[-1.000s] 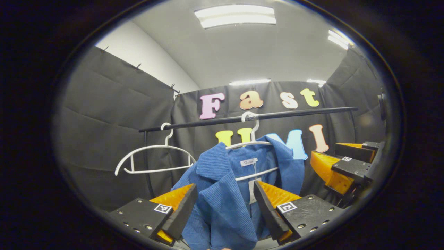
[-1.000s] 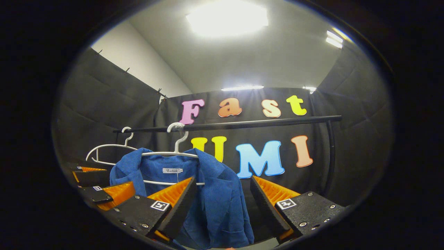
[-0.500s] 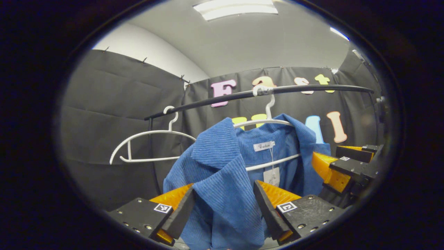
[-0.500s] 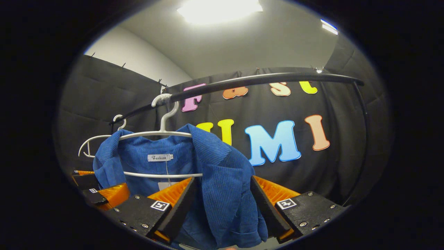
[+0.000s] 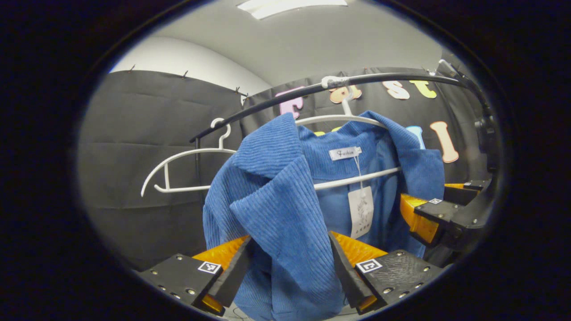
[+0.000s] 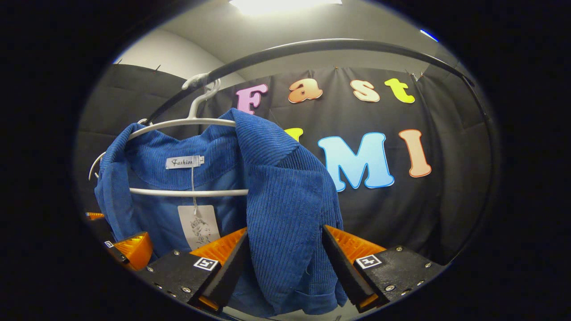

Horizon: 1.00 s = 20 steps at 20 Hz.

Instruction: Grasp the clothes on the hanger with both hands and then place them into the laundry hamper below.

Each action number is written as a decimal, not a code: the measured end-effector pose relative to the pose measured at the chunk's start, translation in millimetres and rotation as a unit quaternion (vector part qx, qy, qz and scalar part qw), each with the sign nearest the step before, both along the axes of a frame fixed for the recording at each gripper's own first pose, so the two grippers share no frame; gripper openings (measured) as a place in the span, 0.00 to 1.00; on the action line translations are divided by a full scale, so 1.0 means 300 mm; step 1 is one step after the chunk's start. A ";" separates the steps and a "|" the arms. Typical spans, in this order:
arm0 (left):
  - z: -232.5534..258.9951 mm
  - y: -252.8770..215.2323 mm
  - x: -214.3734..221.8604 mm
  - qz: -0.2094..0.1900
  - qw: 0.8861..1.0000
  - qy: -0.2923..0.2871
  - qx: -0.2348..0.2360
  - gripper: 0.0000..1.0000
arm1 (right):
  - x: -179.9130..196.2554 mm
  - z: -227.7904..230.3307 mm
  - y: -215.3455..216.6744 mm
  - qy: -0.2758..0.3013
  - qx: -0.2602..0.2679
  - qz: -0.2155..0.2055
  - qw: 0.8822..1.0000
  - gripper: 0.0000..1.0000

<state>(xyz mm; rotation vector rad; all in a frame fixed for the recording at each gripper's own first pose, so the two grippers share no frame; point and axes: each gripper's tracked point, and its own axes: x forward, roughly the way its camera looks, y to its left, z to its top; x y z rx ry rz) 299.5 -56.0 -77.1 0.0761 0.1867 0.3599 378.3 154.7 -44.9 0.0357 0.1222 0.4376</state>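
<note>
Left gripper (image 5: 290, 267): its fingers stand wide apart, and one front panel of the jacket (image 5: 285, 209) hangs straight down between them; the cloth looks to brush the inner faces, but nothing is pinched. Right gripper (image 6: 283, 263): also spread wide, straddling the other front panel in the same way, no hold taken.

Each lapel runs top to bottom through its gap, so its long axis is vertical and crosses the closing line of the fingers. Both grippers are equally near, one per panel, so I judge that closing where they stand would catch the cloth.

Taking the hanger (image 5: 348, 118) as the landmark: the jacket drapes over its shoulders, collar just below the hook, a paper tag (image 5: 360, 211) dangling under its lower bar. The grippers sit below that bar, one on each side. The rail (image 5: 392, 78) carries the hook from above, and a bare hanger (image 5: 187, 154) hangs beside it along the rail. The hamper lies somewhere below.
</note>
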 end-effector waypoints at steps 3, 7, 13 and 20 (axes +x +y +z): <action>-0.031 0.020 -0.004 0.014 1.000 0.005 -0.005 0.77 | 0.024 -0.014 0.015 0.007 0.002 0.004 1.000 0.86; -0.053 0.025 0.020 0.000 1.000 0.015 -0.011 0.41 | 0.039 -0.027 0.045 0.002 -0.011 0.021 1.000 0.35; 0.002 -0.001 -0.013 -0.022 1.000 0.006 -0.005 0.01 | 0.030 0.049 0.025 -0.053 -0.013 0.012 0.998 0.05; 0.194 -0.061 -0.064 -0.066 0.996 -0.049 0.027 0.05 | 0.034 0.242 -0.065 -0.127 0.009 -0.023 0.992 0.05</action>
